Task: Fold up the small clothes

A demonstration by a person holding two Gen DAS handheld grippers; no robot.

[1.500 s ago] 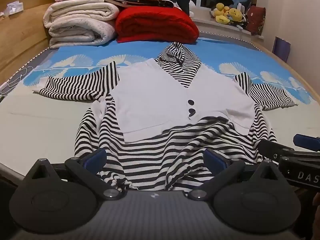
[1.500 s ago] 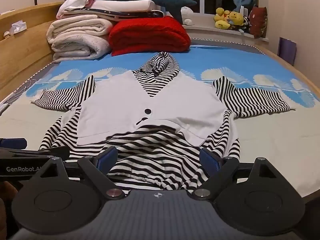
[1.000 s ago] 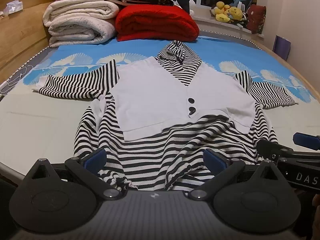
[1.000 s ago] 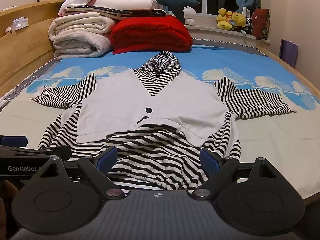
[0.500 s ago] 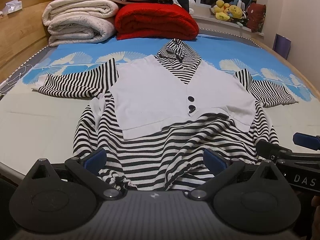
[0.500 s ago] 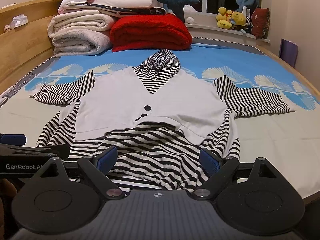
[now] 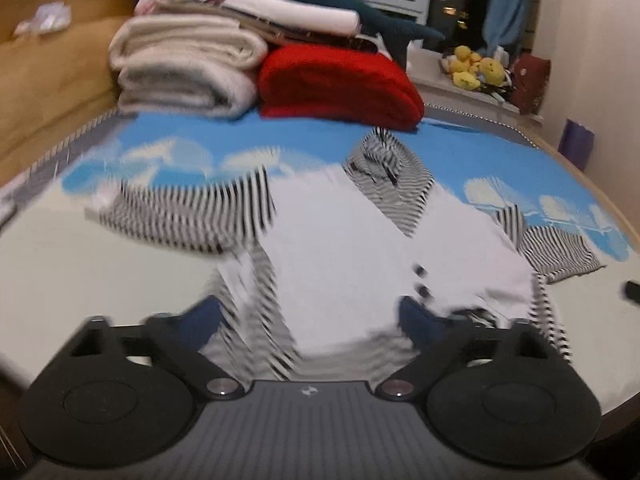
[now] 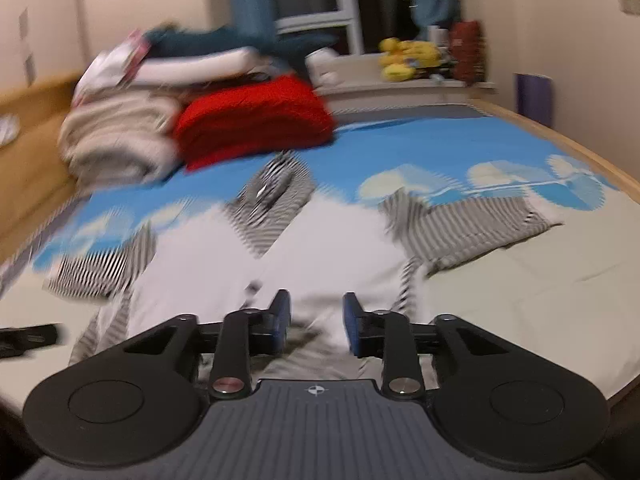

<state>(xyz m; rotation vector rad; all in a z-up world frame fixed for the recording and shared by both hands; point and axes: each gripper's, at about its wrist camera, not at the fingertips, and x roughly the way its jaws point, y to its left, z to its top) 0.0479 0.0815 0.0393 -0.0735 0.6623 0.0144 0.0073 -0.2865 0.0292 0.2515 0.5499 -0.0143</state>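
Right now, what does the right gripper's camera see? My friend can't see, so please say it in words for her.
The right gripper, its blue-padded fingers partly closed, hangs low over a striped top with a white vest front spread flat on a bed. Behind lie a red blanket, cream blankets and yellow toys by the window. The picture is blurry.

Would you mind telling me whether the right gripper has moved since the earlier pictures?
Yes. The right gripper has moved forward over the striped top, nearer the red blanket, jaws narrower.

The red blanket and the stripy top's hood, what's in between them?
Just bare blue bedsheet lies between the red blanket and the hood, seen in the left wrist view.
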